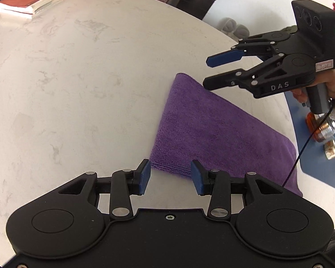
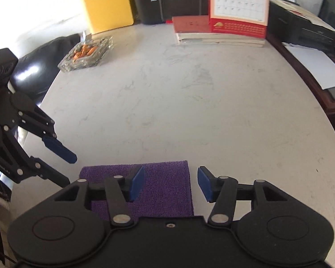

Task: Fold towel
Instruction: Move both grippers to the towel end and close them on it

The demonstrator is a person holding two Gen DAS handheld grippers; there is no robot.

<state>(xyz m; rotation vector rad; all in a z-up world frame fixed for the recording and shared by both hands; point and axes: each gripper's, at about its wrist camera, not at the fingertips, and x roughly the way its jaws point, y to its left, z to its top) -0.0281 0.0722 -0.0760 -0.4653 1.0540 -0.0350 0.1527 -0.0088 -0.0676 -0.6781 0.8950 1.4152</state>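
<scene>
One purple towel (image 1: 212,129), two grippers — left (image 1: 170,177), right (image 2: 170,184) — one glass ashtray (image 2: 87,53)

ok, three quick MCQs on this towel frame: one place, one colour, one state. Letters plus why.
1. Where does the calendar stand?
A. on the stacked books
B. on the towel
C. in the glass dish

2. What colour is the towel?
A. green
B. purple
C. white

3. How is the towel lying?
A. spread out in a single layer
B. hanging from a gripper
C. folded flat on the table, held by neither hand-held gripper

Key: 1 A, its red base sits on the books. 2 B, purple in both views. 3 C, layered edges show; the left hand-held gripper and right hand-held gripper are open and empty.
</scene>
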